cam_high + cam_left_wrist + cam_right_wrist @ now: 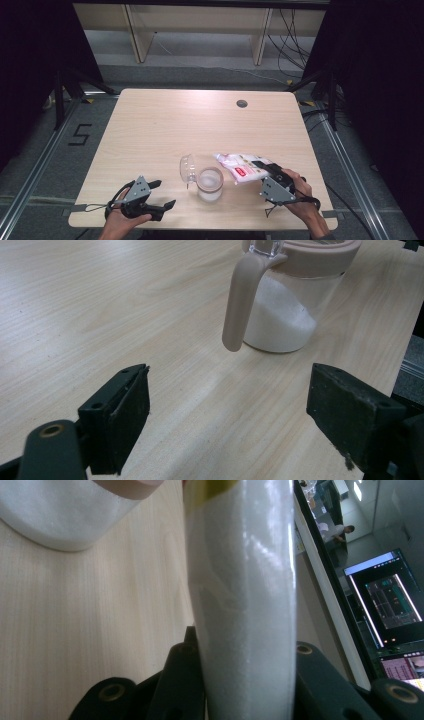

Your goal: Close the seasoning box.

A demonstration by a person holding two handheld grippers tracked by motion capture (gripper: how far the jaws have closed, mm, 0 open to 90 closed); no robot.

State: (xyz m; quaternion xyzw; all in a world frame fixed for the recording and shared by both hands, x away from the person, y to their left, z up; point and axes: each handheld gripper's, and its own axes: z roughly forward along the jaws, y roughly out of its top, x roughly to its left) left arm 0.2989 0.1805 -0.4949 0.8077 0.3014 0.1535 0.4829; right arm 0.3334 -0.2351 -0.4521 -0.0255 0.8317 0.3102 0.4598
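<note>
Just right of the jar [209, 184], whose lid [187, 168] stands flipped open, your right gripper [264, 166] has its fingers clenched on the sugar bag [239, 167], the left gripper [161, 194] waits released, so next tip the bag's mouth over the jar.

A black figure "5" [80, 135] is marked on the grey floor, just left of the bench [150, 130]. The bag [240, 167] on the bench carries a red label, its print too small to read. The far monitors in the right gripper view are illegible.
</note>
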